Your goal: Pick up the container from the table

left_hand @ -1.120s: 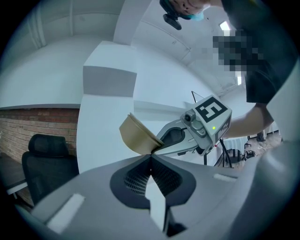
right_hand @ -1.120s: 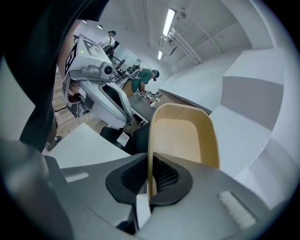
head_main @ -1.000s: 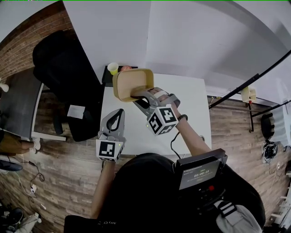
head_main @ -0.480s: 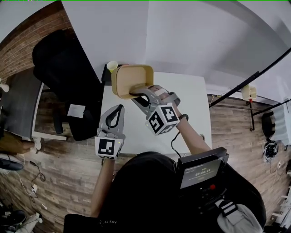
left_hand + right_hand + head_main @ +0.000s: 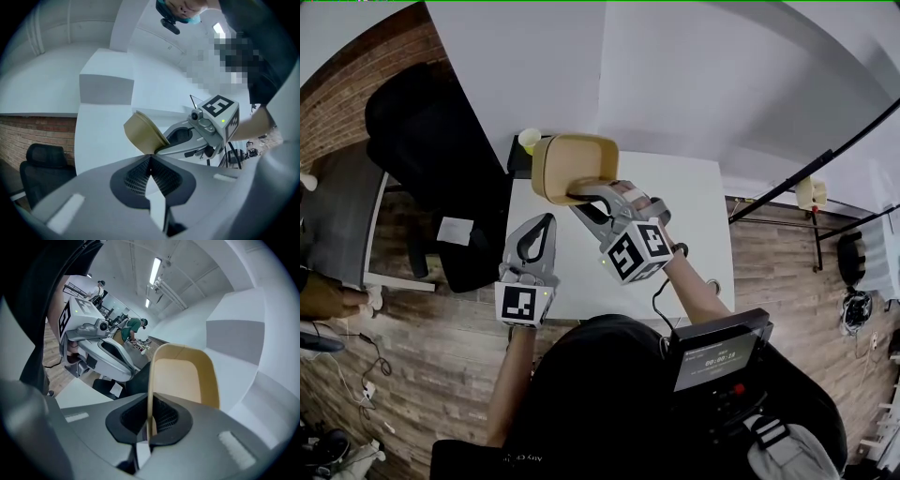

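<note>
The tan, tub-shaped container (image 5: 572,167) hangs tilted above the far left part of the white table (image 5: 694,216). My right gripper (image 5: 578,196) is shut on its near wall; in the right gripper view that thin wall (image 5: 183,376) runs down between the pads of the right gripper (image 5: 150,423). My left gripper (image 5: 547,223) hovers to the left, just short of the container, shut with nothing in it. In the left gripper view its tips (image 5: 150,157) meet, and beyond them are the container (image 5: 143,133) and the right gripper (image 5: 159,151).
A yellow cup (image 5: 529,139) stands on a dark surface just past the table's far left corner. A black office chair (image 5: 431,141) is to the left, with a sheet of paper (image 5: 455,230) on the wooden floor. A black stand (image 5: 806,178) is at the right.
The right gripper has lifted the container slightly higher. The left gripper has risen a little alongside it, still shut.
</note>
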{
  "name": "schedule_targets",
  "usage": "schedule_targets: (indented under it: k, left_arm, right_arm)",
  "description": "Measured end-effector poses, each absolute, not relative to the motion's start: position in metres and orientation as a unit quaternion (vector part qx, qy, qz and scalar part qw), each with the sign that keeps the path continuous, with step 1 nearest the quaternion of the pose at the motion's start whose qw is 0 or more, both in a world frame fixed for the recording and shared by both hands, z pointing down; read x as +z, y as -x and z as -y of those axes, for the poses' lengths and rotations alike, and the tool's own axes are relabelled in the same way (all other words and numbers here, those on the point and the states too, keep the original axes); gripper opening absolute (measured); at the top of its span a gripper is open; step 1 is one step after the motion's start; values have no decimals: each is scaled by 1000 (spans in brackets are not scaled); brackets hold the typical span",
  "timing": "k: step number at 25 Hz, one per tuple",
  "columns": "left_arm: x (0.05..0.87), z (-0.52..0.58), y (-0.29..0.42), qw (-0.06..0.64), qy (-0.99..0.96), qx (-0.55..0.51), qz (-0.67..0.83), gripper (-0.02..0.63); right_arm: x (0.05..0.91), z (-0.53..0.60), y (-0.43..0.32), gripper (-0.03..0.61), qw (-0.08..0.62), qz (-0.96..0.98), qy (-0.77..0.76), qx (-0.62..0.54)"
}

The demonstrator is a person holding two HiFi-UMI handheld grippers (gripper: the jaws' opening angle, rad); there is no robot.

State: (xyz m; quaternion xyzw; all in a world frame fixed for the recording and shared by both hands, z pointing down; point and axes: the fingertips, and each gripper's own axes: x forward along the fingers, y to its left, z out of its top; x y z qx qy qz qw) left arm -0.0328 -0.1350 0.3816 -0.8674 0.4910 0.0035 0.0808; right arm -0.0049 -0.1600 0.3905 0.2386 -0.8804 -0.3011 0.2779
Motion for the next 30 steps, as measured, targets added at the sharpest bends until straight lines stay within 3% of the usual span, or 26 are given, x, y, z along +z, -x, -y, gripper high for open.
schedule_targets:
  k: [30]
  left_arm:
    - [369, 138, 35, 90, 866, 4, -493, -3]
  right_arm:
    - [354, 156, -3, 23, 108, 946, -279, -123]
